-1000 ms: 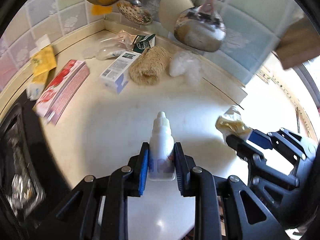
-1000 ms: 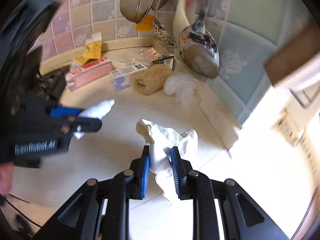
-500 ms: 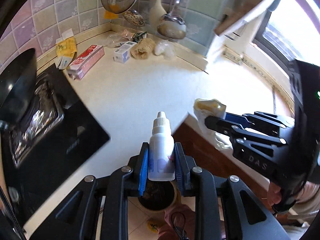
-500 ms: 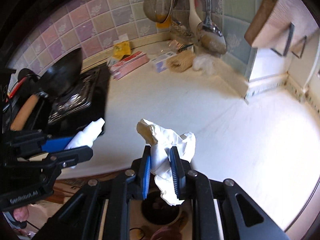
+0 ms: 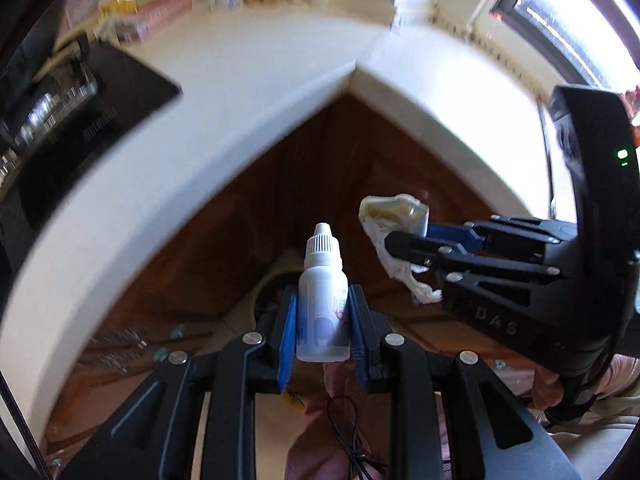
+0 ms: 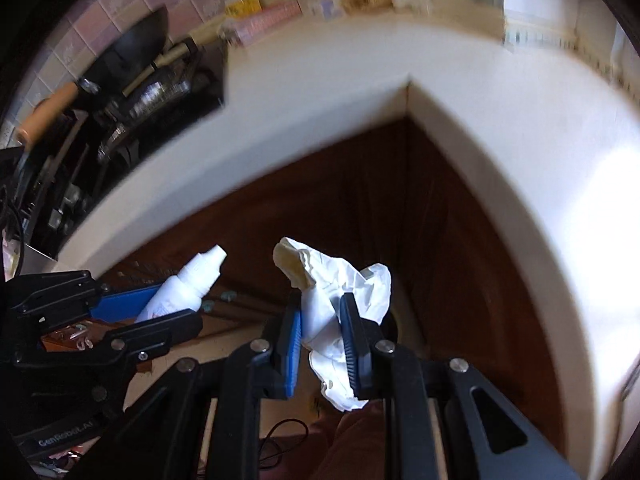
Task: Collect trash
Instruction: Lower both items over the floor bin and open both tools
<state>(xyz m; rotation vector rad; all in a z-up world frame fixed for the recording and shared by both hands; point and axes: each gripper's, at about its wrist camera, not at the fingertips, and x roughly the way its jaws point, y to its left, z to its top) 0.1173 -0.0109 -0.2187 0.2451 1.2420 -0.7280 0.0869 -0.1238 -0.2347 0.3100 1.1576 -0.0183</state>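
Below, the left tool [image 5: 322, 320] clamps a dropper bottle [image 5: 322, 304], the right tool [image 6: 322, 336] crumpled tissue [image 6: 340, 292], hiding a bin [image 5: 276, 280].

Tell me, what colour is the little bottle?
White, with a purplish label; the little bottle shows best in the left wrist view.

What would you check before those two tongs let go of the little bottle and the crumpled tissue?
1. Left tongs clamp the white dropper bottle: ok.
2. Right tongs clamp the crumpled tissue: ok.
3. Both tongs are past the countertop edge, in front of the brown cabinet: ok.
4. Round dark container lies below the bottle: partly hidden, cannot tell whether it is a bin.
5. Tissue sits over that opening: cannot tell.
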